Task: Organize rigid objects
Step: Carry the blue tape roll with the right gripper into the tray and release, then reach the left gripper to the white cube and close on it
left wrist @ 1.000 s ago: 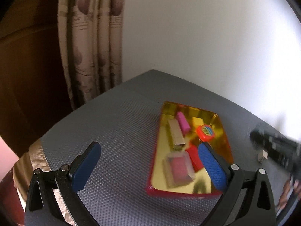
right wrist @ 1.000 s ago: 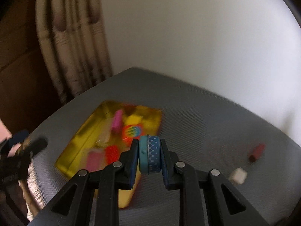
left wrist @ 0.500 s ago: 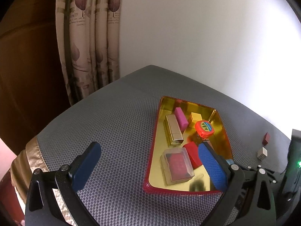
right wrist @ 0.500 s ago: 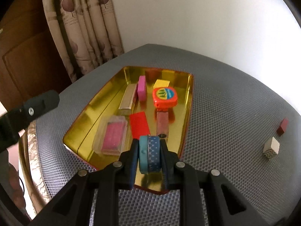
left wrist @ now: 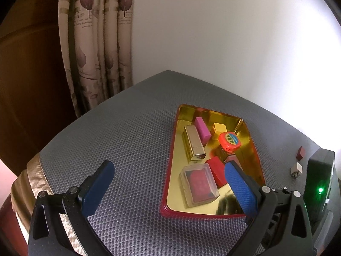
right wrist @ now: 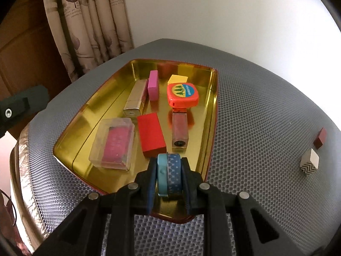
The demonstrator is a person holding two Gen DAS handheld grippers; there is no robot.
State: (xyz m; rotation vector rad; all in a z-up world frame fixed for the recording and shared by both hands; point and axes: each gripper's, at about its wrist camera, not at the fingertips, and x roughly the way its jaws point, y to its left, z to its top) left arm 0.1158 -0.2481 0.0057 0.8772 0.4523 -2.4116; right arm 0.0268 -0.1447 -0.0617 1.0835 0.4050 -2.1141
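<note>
In front of me is a plain white wall [left wrist: 213, 42], very bright on the right side. A beige curtain with purple leaf prints [left wrist: 96, 42] hangs left of it. Beside that I see something brown and wooden [right wrist: 25, 49], maybe a door. Below lies a grey dotted table cover [left wrist: 127, 138].

My desk [right wrist: 255, 98] was covered in a grey mat with a fine honeycomb texture, and along its left edge a band of crinkled gold cloth [right wrist: 25, 183] showed. A shallow gold tray [right wrist: 213, 115] with a red outer rim lay directly on the mat, one narrow end nearest me. To the right of the tray, well apart from it, two small blocks sat on the mat: a dark red block [right wrist: 320, 138] farther back and, just in front of it, a white block with black zigzag stripes [right wrist: 309, 164].
</note>
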